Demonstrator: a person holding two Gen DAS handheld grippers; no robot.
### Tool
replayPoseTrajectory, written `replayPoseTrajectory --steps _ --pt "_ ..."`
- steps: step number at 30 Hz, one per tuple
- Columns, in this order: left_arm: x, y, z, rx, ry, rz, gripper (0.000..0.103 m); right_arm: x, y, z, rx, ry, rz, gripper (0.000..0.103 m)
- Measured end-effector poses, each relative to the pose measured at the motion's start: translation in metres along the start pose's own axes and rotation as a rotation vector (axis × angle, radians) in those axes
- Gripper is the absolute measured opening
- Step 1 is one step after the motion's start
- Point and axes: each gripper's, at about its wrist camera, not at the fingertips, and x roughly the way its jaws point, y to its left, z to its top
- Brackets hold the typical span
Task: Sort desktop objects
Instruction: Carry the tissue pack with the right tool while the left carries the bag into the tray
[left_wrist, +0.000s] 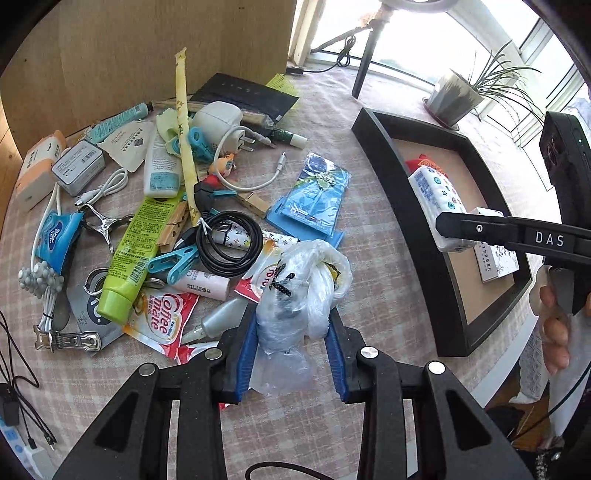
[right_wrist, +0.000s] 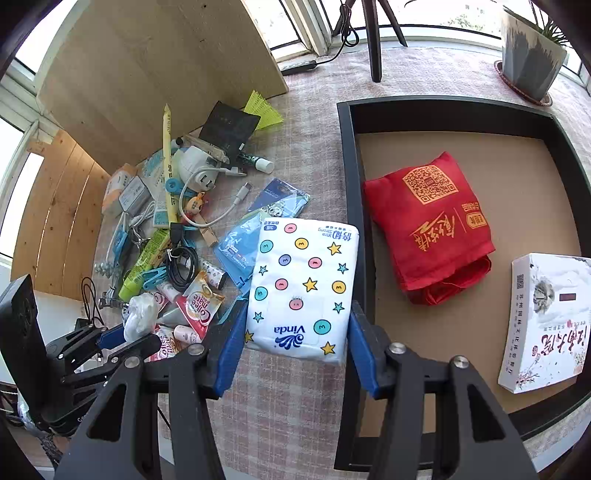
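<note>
My left gripper (left_wrist: 291, 343) is shut on a crumpled clear plastic bag (left_wrist: 303, 288) and holds it above the heap of clutter. The same bag (right_wrist: 140, 317) shows at the lower left of the right wrist view, pinched in that gripper (right_wrist: 129, 334). My right gripper (right_wrist: 295, 339) is shut on a white Vinda tissue pack (right_wrist: 303, 280) printed with stars and dots. The pack hangs at the left rim of the black tray (right_wrist: 347, 177). In the left wrist view the pack (left_wrist: 432, 192) sits over the tray (left_wrist: 388, 162), with one black finger (left_wrist: 480, 229) across it.
A red folded bag (right_wrist: 428, 229) and a white box (right_wrist: 543, 321) lie in the tray. The heap holds a green tube (left_wrist: 136, 240), a black cable coil (left_wrist: 229, 243), a Coffee mate sachet (left_wrist: 162, 321) and a blue card sleeve (left_wrist: 314, 199). A potted plant (left_wrist: 454, 96) stands behind.
</note>
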Motion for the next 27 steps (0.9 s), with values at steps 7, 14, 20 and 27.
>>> replayPoseTrajectory --steps 7,14,20,27 --pt "0.013 -0.093 0.015 0.086 0.004 -0.088 0.032 -0.038 -0.07 0.011 0.069 -0.069 -0.054 0.051" --pt "0.033 -0.179 0.028 0.171 0.033 -0.134 0.032 -0.064 -0.137 0.025 0.133 -0.106 -0.094 0.051" --pt "0.041 -0.223 0.037 0.222 0.035 -0.129 0.032 -0.074 -0.168 0.04 0.15 -0.129 -0.111 0.051" --pt "0.047 -0.24 0.042 0.227 0.037 -0.113 0.064 -0.075 -0.178 0.053 0.169 -0.123 -0.084 0.06"
